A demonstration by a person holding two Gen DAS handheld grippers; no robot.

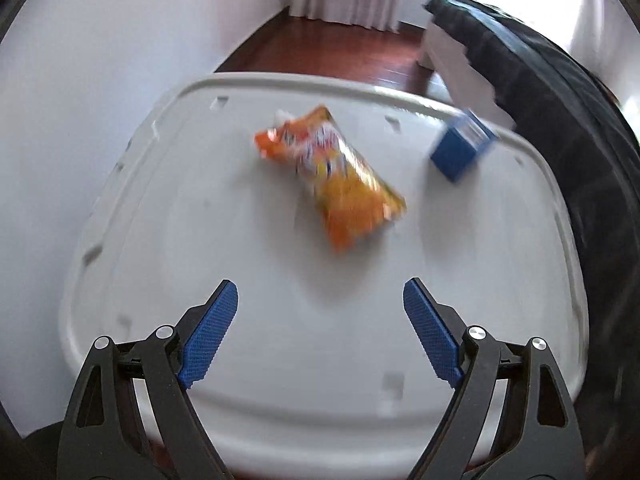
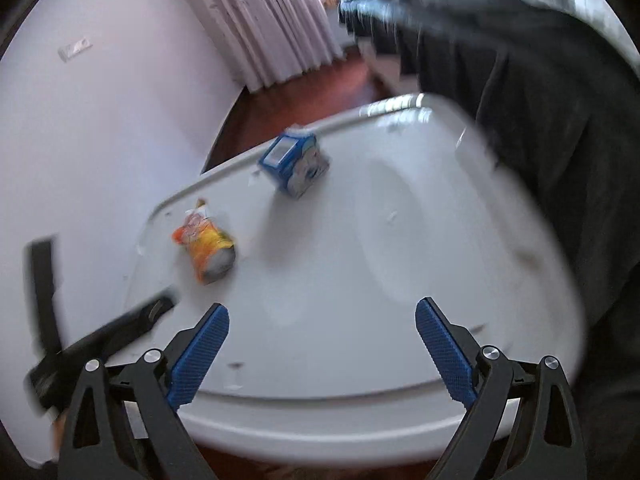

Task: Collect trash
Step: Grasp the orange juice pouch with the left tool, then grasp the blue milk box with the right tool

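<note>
- Both views smeared by motion blur, so edges and print mostly hard to make out
- Orange snack bag [image 1: 332,176] lying flat near the middle of the white plastic table [image 1: 240,272]; white and red patches of a logo on it, no lettering readable
- Same bag in the right wrist view [image 2: 206,248] lying near the table's left edge, its silver inside showing at the open end
- Blue carton [image 1: 460,146] standing well apart from the bag, close to the table's far right rim; pale label panel on it, text illegible
- In the right wrist view the carton [image 2: 294,164] showing a light window on top and a round white picture on its side, too blurred to read
- Dark draped cloth [image 1: 560,128] along the right side, cut off by the lens edge, hiding whatever is beneath it
- Left gripper [image 1: 320,308] released, blue pads spread wide over bare tabletop, nothing between them
- Right gripper [image 2: 322,330] likewise released and empty, spread above the table
- Black shape [image 2: 100,340] at the lower left of the right wrist view, blurred, partly cut off
- Pale pleated curtain [image 2: 272,28] and reddish wooden floor [image 1: 332,52] beyond the table
</note>
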